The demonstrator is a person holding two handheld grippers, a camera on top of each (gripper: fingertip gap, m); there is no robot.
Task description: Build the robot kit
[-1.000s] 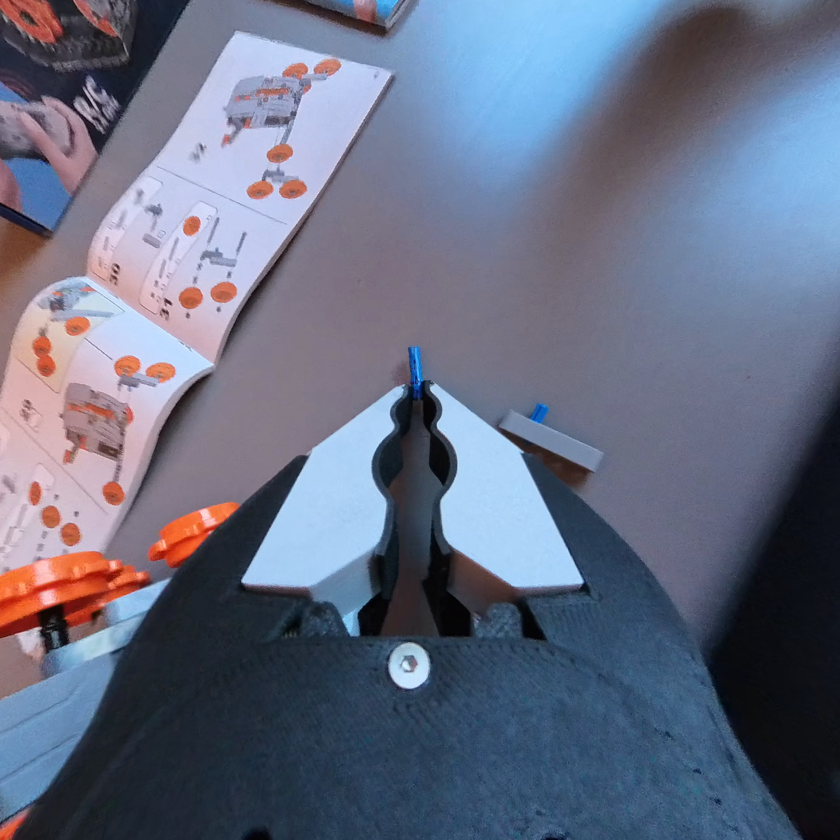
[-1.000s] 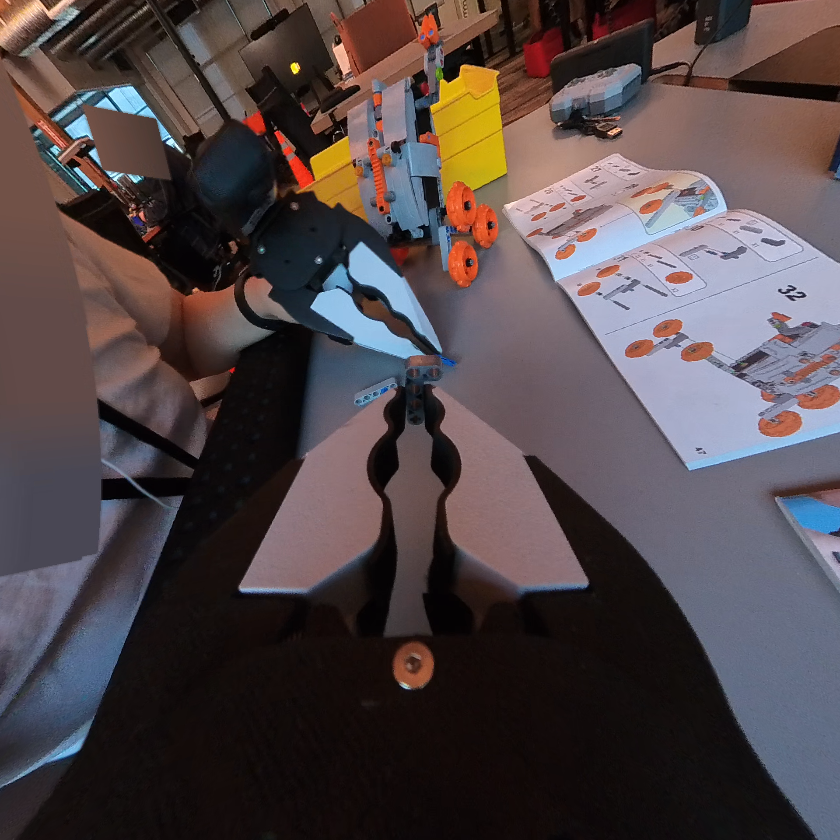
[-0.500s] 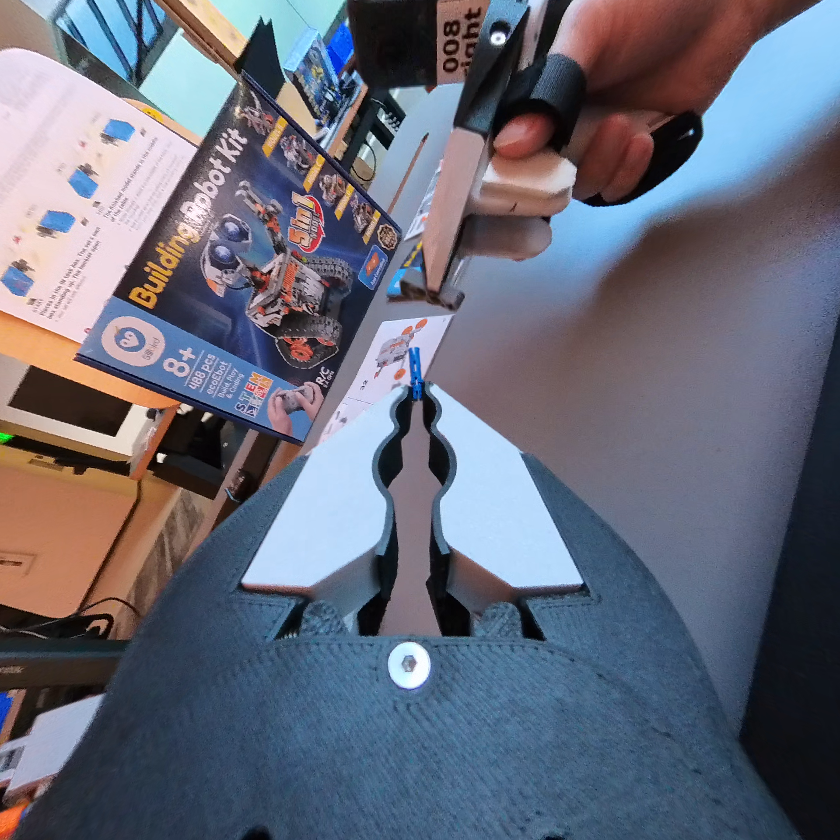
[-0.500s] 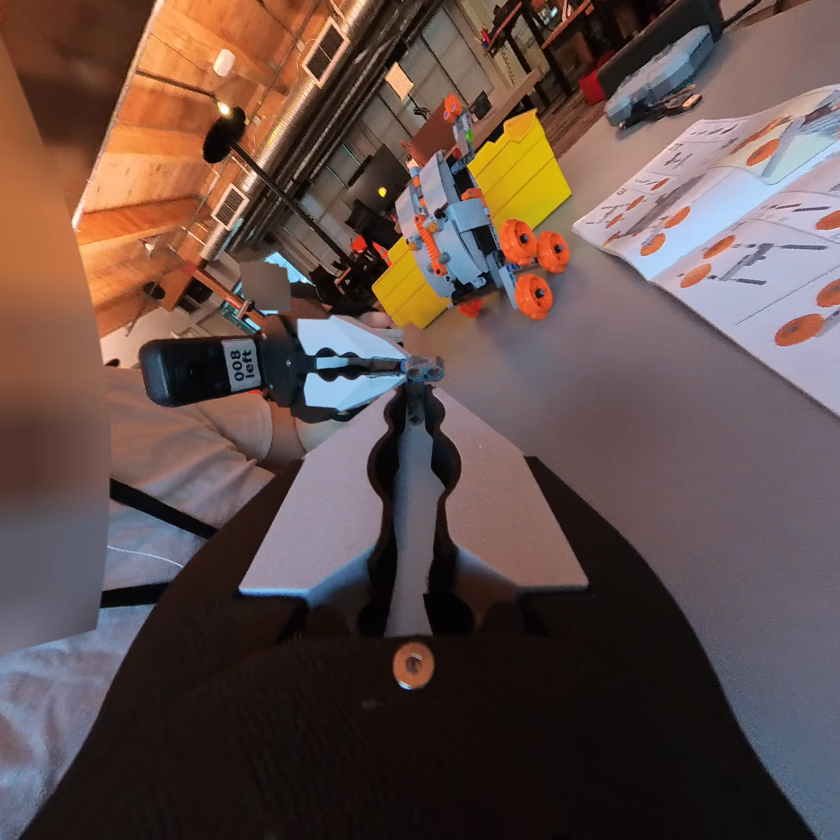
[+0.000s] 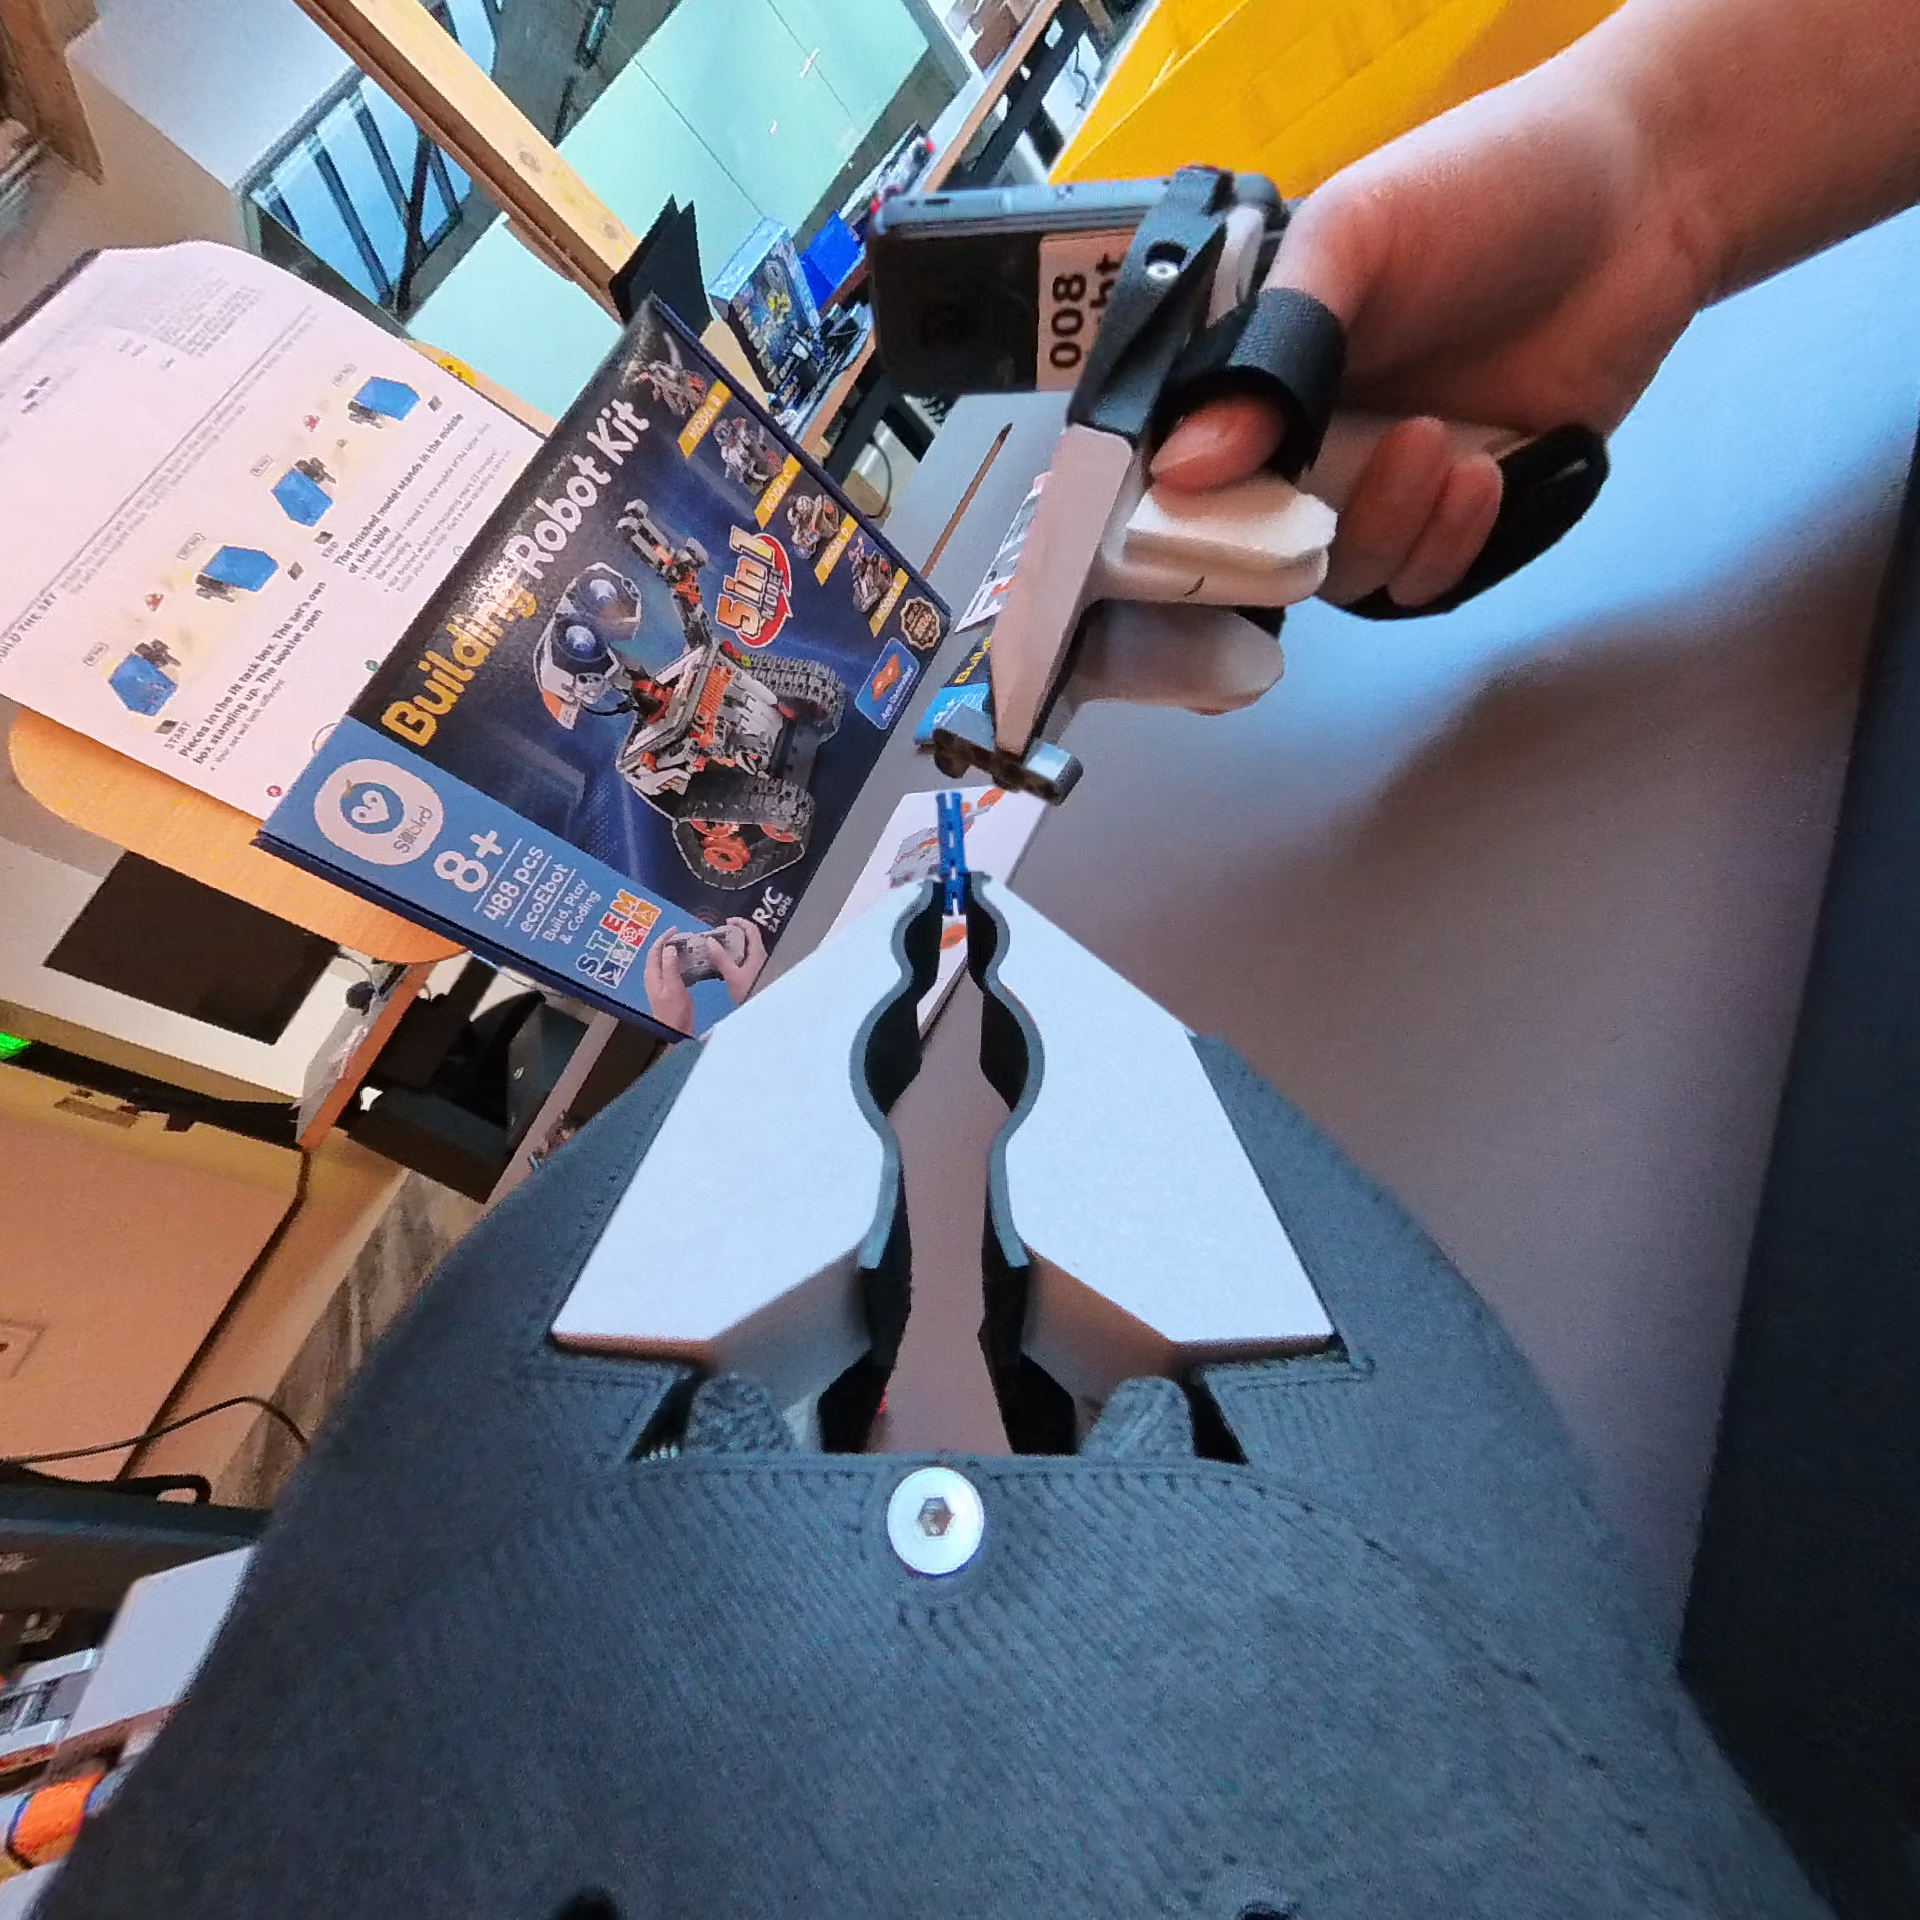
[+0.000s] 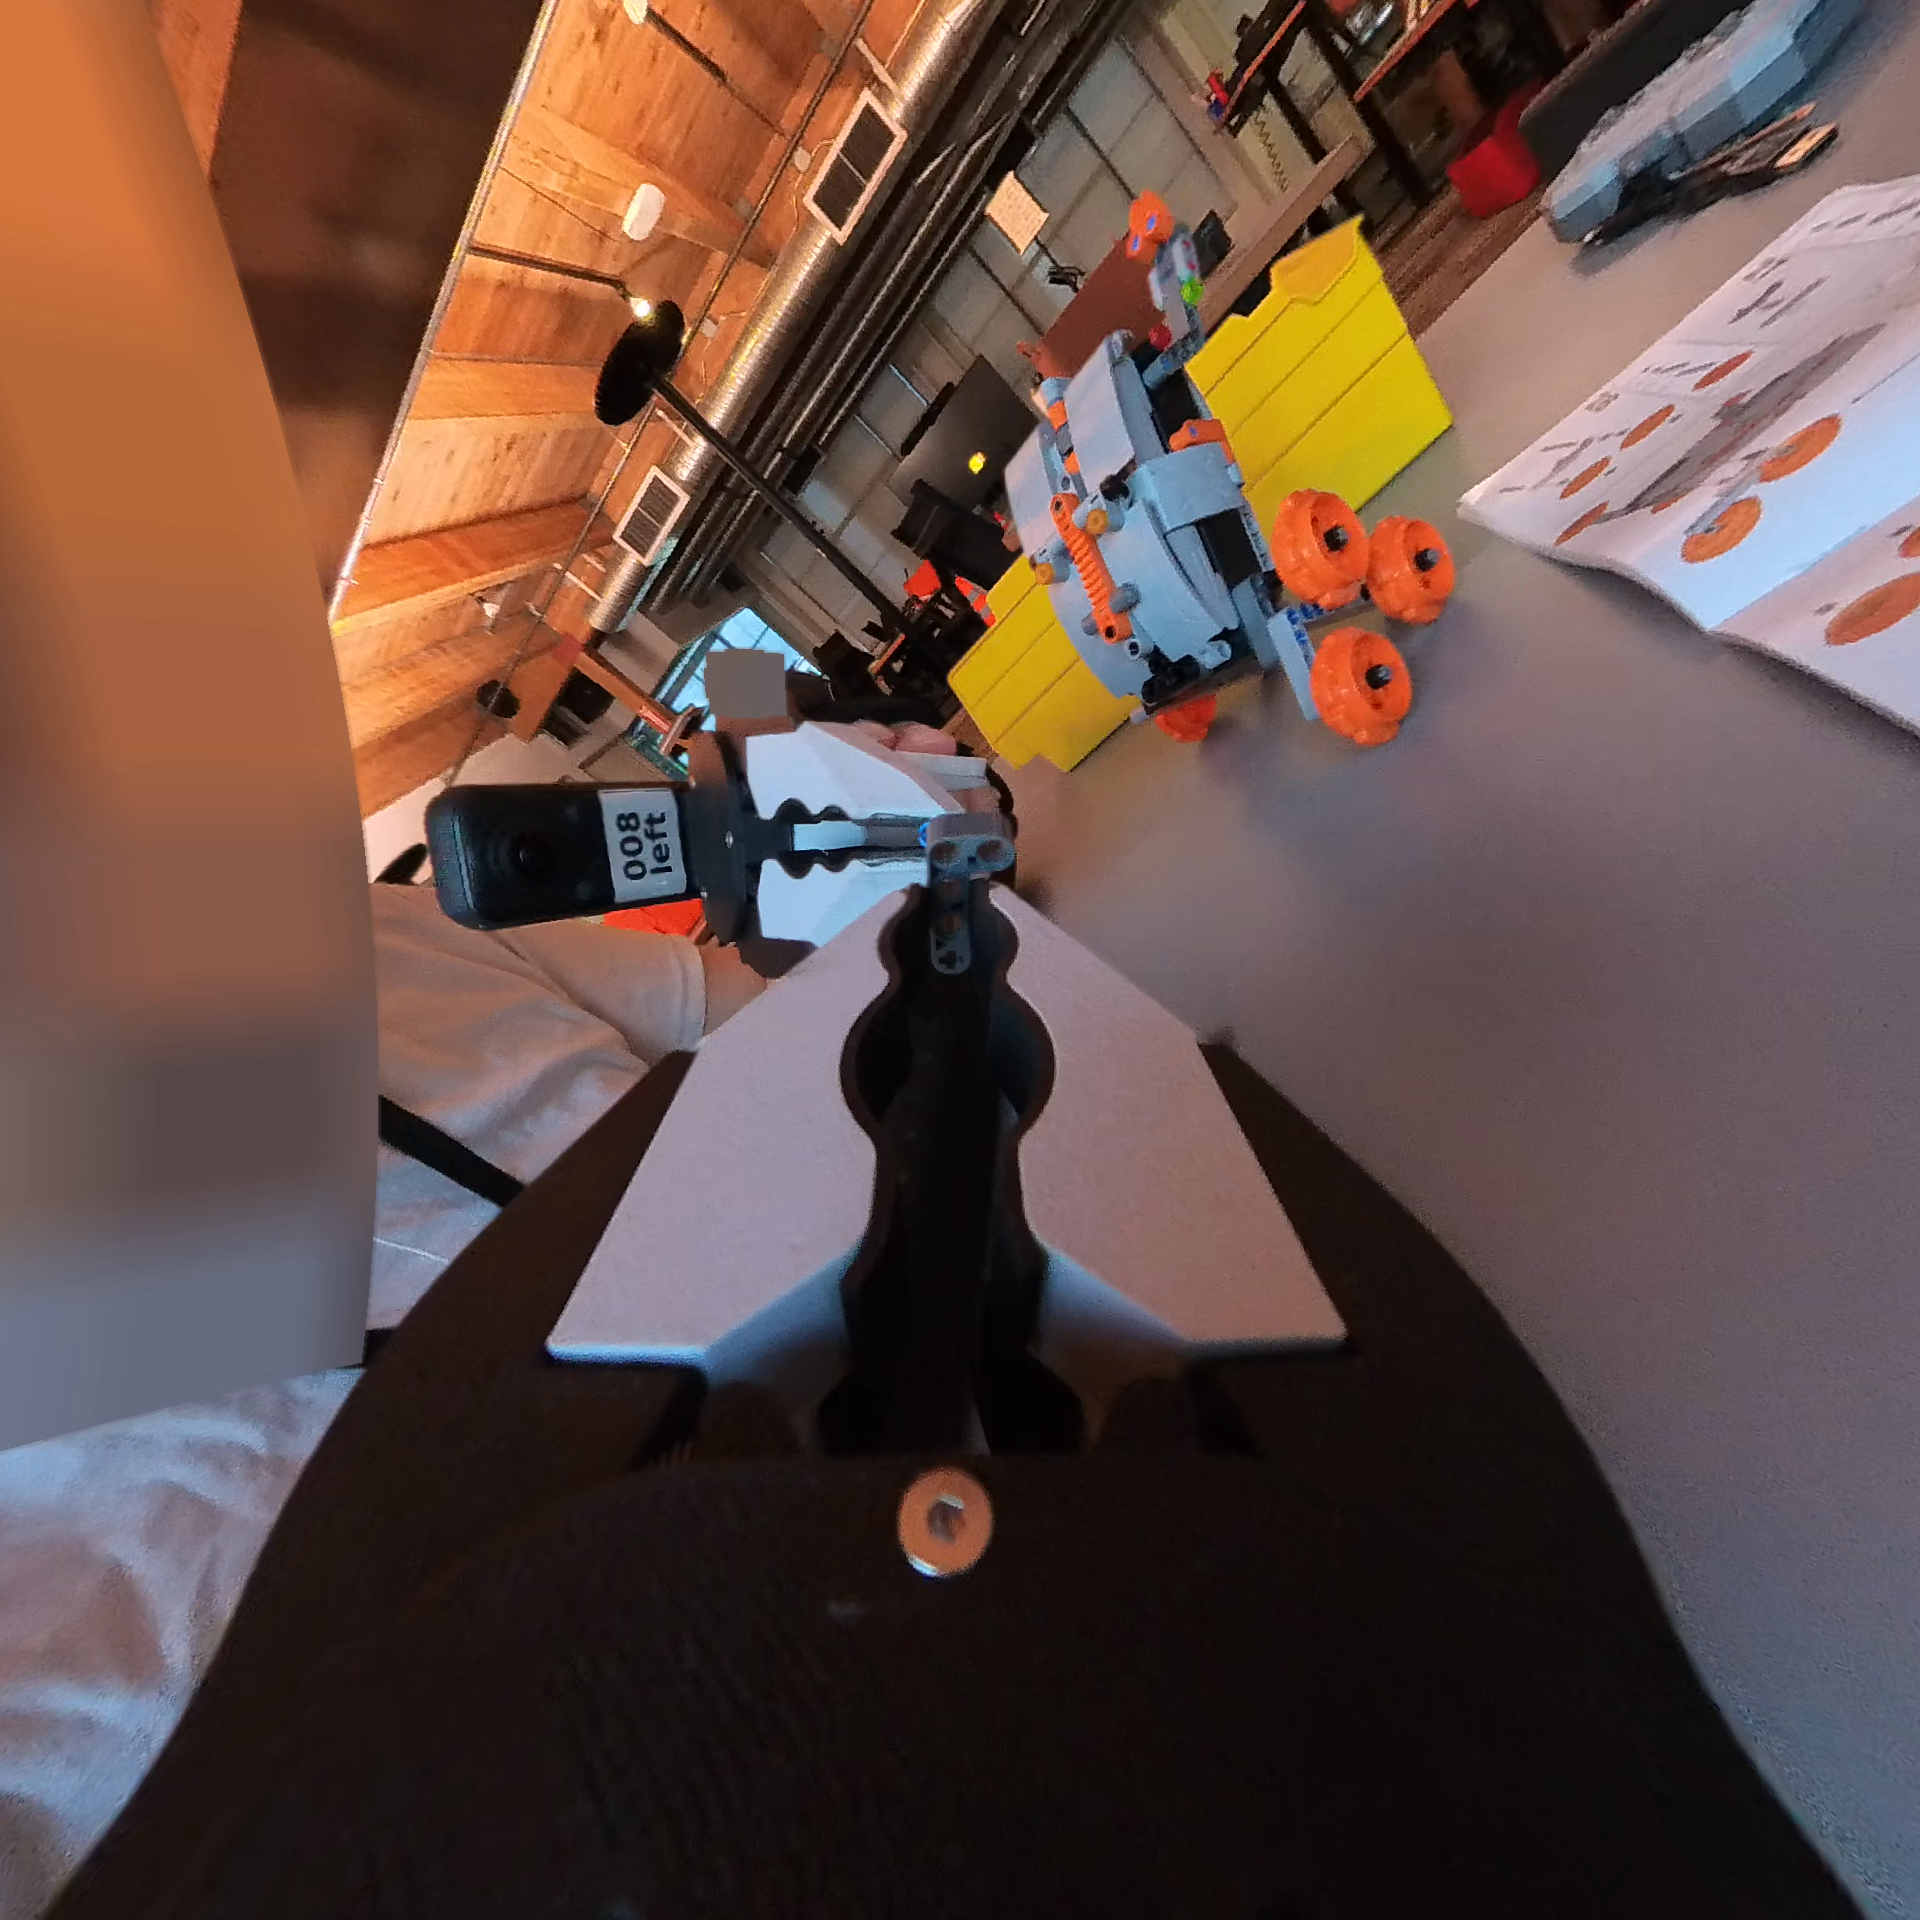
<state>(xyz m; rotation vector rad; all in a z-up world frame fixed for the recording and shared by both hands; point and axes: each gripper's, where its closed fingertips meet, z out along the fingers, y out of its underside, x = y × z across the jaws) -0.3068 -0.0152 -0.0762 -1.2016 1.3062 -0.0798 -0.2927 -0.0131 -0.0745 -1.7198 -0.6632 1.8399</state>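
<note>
Two tools meet above the grey tabletop (image 5: 1455,935), each pinching a small building piece at its very tip. Left tool (image 5: 951,902) has its jaws drawn narrow around a slim blue pin (image 5: 950,844), a thin ribbed peg whose lower end is clamped between the tips while the rest sticks straight out ahead, its long axis in line with the fingers. Right tool (image 6: 954,912) is likewise closed down on a small grey connector (image 6: 969,847), a short beam with two round holes side by side across the top and a narrow stem running back between the jaws; the holed bar lies crosswise to the fingers, the stem along them. Seen from the left wrist, the right tool (image 5: 1013,743) comes down from above in a person's hand (image 5: 1455,395), and the connector (image 5: 1003,769) hangs just ahead of the blue pin's free end, very near it, though whether they touch cannot be told. From the right wrist, the left tool (image 6: 920,831) reaches in from the left side, its tip level with the connector's holes. Beyond the left tool a blue kit box (image 5: 623,707) leans upright; beyond and to the right of the right tool stand a grey model with orange wheels (image 6: 1195,561), yellow bins (image 6: 1330,384) and an open instruction booklet (image 6: 1745,468)
</note>
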